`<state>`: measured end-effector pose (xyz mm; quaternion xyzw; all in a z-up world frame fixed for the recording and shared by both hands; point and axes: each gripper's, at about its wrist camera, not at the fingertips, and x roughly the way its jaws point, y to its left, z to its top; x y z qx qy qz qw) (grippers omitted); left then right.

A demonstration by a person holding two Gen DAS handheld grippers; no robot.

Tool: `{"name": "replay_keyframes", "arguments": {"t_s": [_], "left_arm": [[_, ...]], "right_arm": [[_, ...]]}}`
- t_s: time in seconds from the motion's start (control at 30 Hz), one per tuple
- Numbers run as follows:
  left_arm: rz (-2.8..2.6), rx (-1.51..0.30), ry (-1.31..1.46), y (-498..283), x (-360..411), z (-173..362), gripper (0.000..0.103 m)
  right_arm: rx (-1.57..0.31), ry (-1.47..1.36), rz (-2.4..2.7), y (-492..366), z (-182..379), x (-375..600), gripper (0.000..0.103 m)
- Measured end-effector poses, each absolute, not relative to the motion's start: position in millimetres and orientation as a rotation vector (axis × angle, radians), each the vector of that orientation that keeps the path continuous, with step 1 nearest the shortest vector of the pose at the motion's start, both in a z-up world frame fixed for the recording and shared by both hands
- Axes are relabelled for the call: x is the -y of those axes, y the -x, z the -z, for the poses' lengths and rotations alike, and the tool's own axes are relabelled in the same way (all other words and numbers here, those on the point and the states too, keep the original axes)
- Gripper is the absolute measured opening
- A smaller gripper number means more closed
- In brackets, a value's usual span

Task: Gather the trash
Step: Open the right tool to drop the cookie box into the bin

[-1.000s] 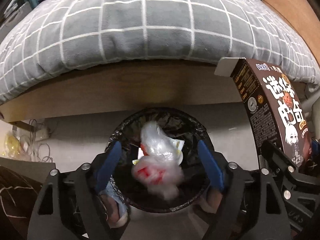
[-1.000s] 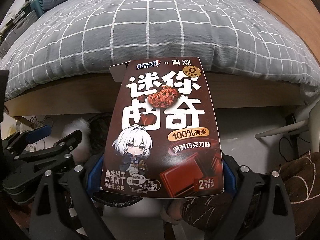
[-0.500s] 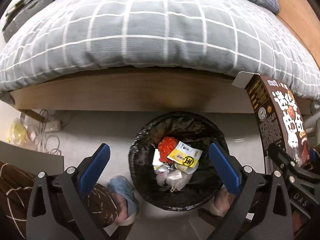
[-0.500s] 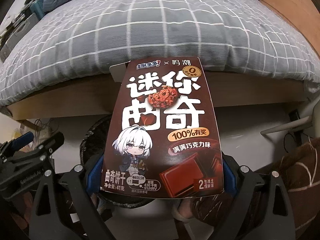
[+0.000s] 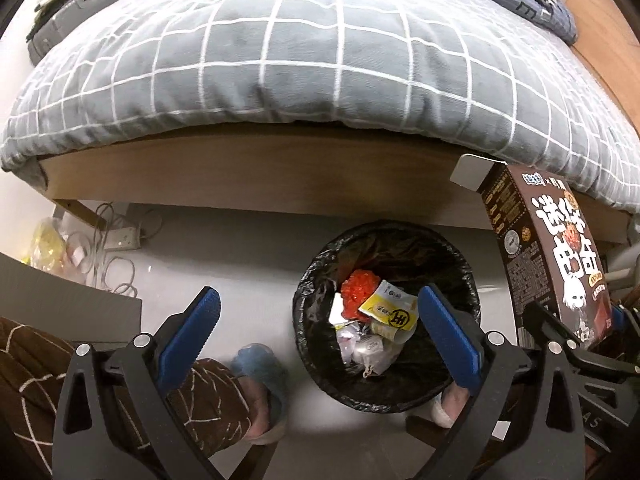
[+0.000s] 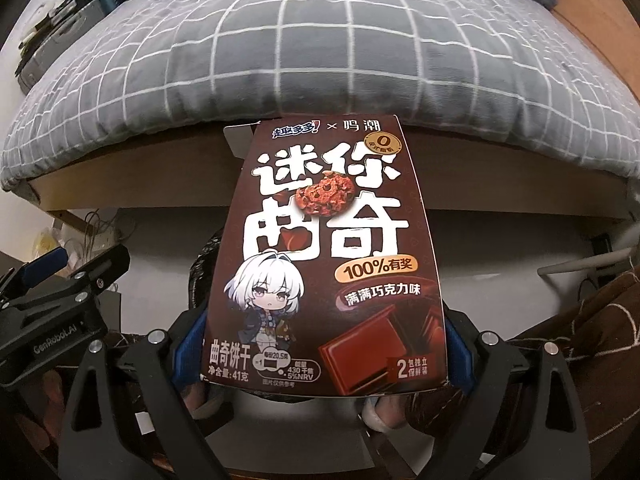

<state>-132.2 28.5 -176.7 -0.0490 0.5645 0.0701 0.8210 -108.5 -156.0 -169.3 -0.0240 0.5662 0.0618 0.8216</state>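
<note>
While the left wrist view looks into the bin (image 5: 384, 394) at wrappers (image 5: 386, 312) below the released, empty left gripper (image 5: 320, 320), its jaws just spread, the right view shows the right gripper (image 6: 324, 344) clamping an upright cookie box (image 6: 324, 256).

A tall brown cookie box (image 6: 328, 256) fills the middle of the view, upright, clamped at its lower edges between the blue pads of the right gripper (image 6: 326, 354). Behind the box lies a bed with a grey checked duvet (image 6: 320, 60) over a wooden frame (image 6: 500, 184). Left of the box, low down, the black left gripper (image 6: 52, 292) reaches in. A black bin bag (image 6: 202, 272) peeks out just beside the box's left edge.
</note>
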Motion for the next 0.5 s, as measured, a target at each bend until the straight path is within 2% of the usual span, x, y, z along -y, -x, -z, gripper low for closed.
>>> {"name": "replay_keyframes", "arguments": {"t_s": [0.5], "left_arm": [[-0.207, -1.202, 0.145, 145.8, -58.7, 170.9, 0.097]], "right_arm": [[-1.234, 0.133, -0.168, 110.6, 182.5, 120.1, 0.09]]}}
